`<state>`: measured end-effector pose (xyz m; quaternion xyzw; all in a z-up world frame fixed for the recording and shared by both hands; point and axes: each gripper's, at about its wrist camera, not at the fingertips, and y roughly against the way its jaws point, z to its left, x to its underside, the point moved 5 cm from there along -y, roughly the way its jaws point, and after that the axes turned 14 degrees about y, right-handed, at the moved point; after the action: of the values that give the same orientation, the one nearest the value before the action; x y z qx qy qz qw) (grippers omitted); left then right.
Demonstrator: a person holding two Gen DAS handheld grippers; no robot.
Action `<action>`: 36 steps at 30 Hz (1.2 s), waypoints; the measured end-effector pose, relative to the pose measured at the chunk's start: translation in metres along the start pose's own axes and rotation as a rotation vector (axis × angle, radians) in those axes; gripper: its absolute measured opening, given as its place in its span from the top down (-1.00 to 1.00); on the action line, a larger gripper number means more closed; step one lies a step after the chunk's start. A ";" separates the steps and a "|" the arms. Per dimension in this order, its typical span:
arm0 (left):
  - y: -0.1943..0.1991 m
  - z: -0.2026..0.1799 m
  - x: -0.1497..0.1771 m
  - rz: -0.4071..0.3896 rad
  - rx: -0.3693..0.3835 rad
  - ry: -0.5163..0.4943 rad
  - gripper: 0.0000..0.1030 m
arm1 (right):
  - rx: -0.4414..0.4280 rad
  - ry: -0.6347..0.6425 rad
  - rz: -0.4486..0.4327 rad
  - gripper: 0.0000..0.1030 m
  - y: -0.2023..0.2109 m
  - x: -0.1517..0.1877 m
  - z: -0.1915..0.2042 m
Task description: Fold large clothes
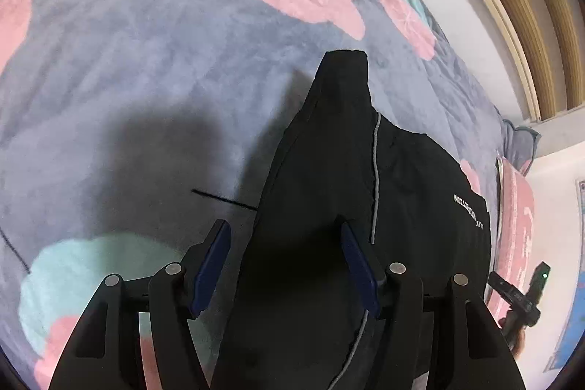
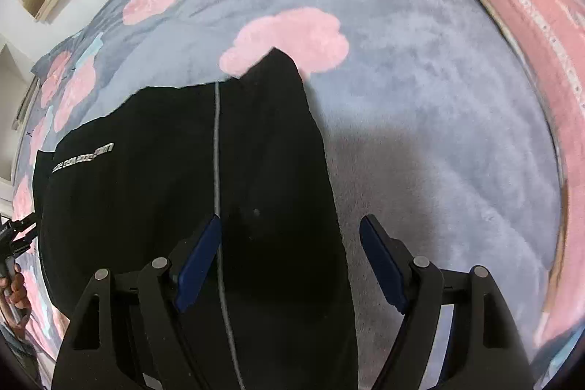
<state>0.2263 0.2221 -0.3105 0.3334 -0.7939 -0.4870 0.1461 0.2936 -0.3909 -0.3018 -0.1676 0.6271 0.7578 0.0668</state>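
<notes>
A soft, fleecy grey-blue blanket (image 1: 153,68) covers the bed and fills most of both views; its nap looks brushed and slightly streaked, and it is printed with rounded pink blossoms backed by pale teal leaf shapes, plus a few thin dark line marks. Lying on the blanket is the black garment (image 1: 329,178), a smooth, matte piece of clothing, folded so that one part tapers upward to a blunt, squared-off point. A thin grey cord (image 1: 374,178) runs lengthwise down the garment, and a short line of small white lettering (image 2: 82,158) is printed near one edge; the words are too small to read. In the right wrist view a pink pillow (image 2: 530,24) with a dotted white stripe and a cream border curves along the right side of the bed. Beyond the bed, cream and brown wooden trim (image 1: 519,6) shows against a white wall. The left gripper (image 1: 285,265) is black with flat dark blue pads; its jaws stand wide apart over the garment, and whether the pads touch the cloth is not clear. The right gripper (image 2: 290,262) likewise stands wide, one blue pad above the grey cord and the other above bare blanket just beside the garment's edge, clamping nothing visible.
</notes>
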 end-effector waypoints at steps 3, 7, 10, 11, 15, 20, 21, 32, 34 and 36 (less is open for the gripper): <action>-0.015 -0.001 -0.001 0.059 0.069 0.005 -0.24 | -0.090 -0.044 0.013 -0.56 -0.015 0.002 -0.007; -0.031 0.002 0.001 0.120 0.091 0.025 -0.24 | -0.208 -0.109 0.048 -0.57 -0.034 0.006 -0.014; -0.048 0.007 0.007 0.181 0.133 0.064 -0.30 | -0.325 -0.182 0.058 -0.57 -0.049 0.009 -0.023; -0.054 0.008 0.010 0.198 0.148 0.079 -0.36 | -0.342 -0.190 0.062 -0.57 -0.053 0.009 -0.024; -0.063 0.011 0.014 0.222 0.182 0.120 -0.38 | -0.399 -0.223 0.073 -0.57 -0.059 0.011 -0.028; -0.050 0.006 0.015 0.223 0.185 0.097 -0.38 | -0.417 -0.182 -0.012 -0.58 -0.021 0.005 -0.024; -0.047 0.004 0.014 0.221 0.192 0.089 -0.38 | -0.416 -0.165 -0.017 -0.59 -0.017 0.004 -0.021; -0.074 0.013 0.019 0.341 0.258 0.098 -0.42 | -0.548 -0.176 0.136 -0.81 -0.087 0.016 -0.004; -0.082 0.012 0.017 0.350 0.273 0.113 -0.49 | -0.561 -0.172 0.136 -0.92 -0.093 0.012 0.001; -0.087 0.010 0.016 0.345 0.285 0.124 -0.50 | -0.555 -0.146 0.134 -0.93 -0.095 0.009 0.007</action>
<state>0.2429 0.1922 -0.3932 0.2395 -0.8894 -0.3163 0.2270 0.3137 -0.3659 -0.3917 -0.0827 0.3991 0.9131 0.0129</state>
